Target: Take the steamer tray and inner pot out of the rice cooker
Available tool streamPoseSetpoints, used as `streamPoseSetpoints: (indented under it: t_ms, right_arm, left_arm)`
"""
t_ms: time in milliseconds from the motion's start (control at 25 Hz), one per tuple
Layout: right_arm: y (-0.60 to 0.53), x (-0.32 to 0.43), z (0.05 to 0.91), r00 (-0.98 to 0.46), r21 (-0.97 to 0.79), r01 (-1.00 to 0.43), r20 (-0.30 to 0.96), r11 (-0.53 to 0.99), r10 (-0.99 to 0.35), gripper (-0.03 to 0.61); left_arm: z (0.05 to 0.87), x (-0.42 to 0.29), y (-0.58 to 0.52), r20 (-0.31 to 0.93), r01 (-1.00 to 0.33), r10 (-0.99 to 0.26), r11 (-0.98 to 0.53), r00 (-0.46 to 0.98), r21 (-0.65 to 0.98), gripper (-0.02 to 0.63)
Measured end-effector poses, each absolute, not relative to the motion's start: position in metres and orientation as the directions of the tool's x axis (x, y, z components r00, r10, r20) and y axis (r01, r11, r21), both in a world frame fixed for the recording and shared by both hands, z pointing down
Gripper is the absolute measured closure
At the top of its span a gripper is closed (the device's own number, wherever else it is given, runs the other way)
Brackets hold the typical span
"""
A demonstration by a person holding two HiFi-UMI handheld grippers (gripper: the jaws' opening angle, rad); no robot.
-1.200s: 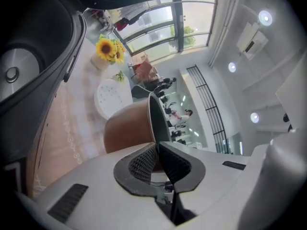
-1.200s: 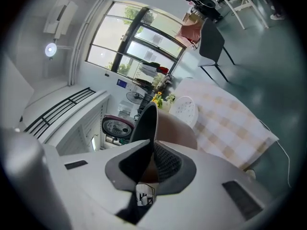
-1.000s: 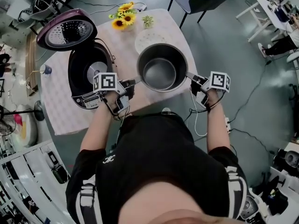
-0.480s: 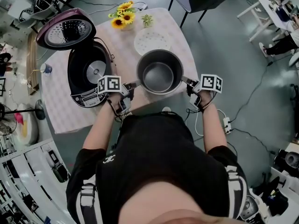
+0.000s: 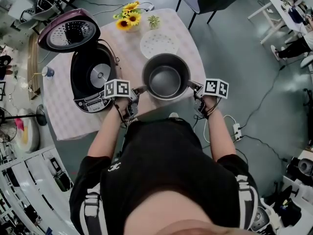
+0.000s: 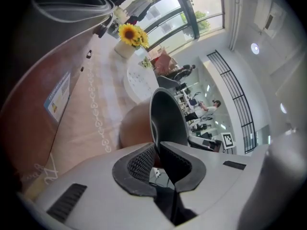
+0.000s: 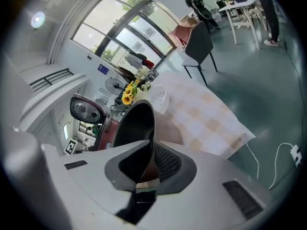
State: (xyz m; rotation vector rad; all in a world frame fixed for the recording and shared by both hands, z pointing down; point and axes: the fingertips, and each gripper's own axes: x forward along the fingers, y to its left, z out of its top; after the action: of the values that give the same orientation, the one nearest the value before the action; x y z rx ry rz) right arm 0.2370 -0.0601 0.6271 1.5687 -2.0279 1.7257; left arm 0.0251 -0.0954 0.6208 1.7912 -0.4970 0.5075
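inner pot (image 5: pixel 166 80): right of rice cooker (image 5: pixel 93 77), at worktop (image 5: pixel 63 119) near edge | left gripper (image 5: pixel 141 89), right gripper (image 5: pixel 193 85): jaws pinching opposite rims

Rice cooker (image 5: pixel 93 82) blocks the counter's (image 5: pixel 61 119) left, pot (image 5: pixel 166 77) the centre, tray (image 5: pixel 159 43) and flowers (image 5: pixel 128 17) the top; lower left lies bare.

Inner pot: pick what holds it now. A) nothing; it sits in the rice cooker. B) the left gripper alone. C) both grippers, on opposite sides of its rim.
C: the left gripper and the right gripper each clamp the rim of the inner pot, one per side, beside the rice cooker.
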Motion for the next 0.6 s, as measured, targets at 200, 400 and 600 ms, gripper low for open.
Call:
streamPoseSetpoints:
  t_ms: [200,400,600]
  right_arm:
    - [-0.065,0.247,0.614,-0.266,-0.373,-0.927,0.727,-0.039,-0.634,0.529]
    - [-0.09,0.261,0.555,-0.066,-0.094,-0.996,0.613,0.01,-0.787,0.529]
    - [-0.117,0.253,0.485,0.008,0.022,-1.0,0.357,0.0,-0.934,0.529]
  left_arm:
    - [0.616,0.023,-0.099,0.71,-0.678,-0.136,-0.464,0.691,0.571,0.566]
    - [0.587,0.011,-0.124,0.748,-0.733,-0.35,-0.629,0.564,0.259,0.518]
    - [0.515,0.003,-0.16,0.54,-0.778,-0.649,-0.628,0.537,0.02,0.505]
